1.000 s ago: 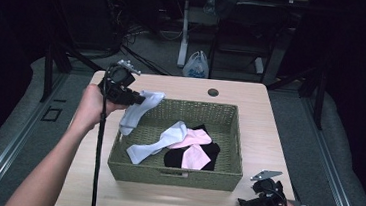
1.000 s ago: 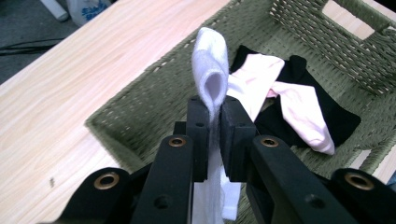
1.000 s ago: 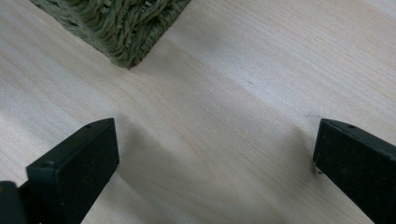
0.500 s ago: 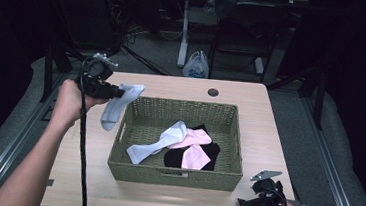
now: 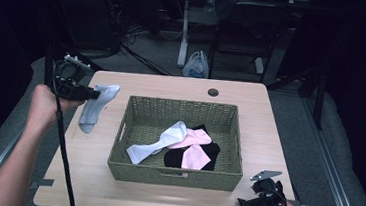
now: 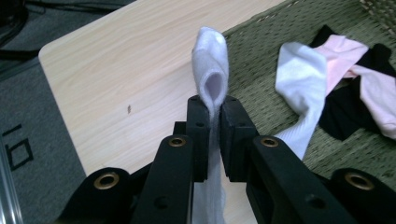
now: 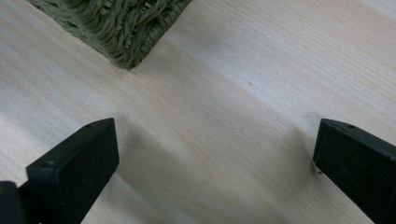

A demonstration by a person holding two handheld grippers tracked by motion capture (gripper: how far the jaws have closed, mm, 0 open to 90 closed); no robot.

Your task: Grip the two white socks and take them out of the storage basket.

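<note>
The left tool (image 5: 91,93) is clamped on a pale blue-white sock (image 5: 94,109) — it hangs in the air over the counter (image 5: 172,84), just left of the woven basket (image 5: 175,172) and clear of its rim. Inside the basket lie a white sock (image 5: 160,142), a pink one (image 5: 194,149) and a black one (image 5: 206,153). The right tool (image 7: 215,163) rests by the counter's near right corner — its jaws stand wide apart, holding nothing.
</note>
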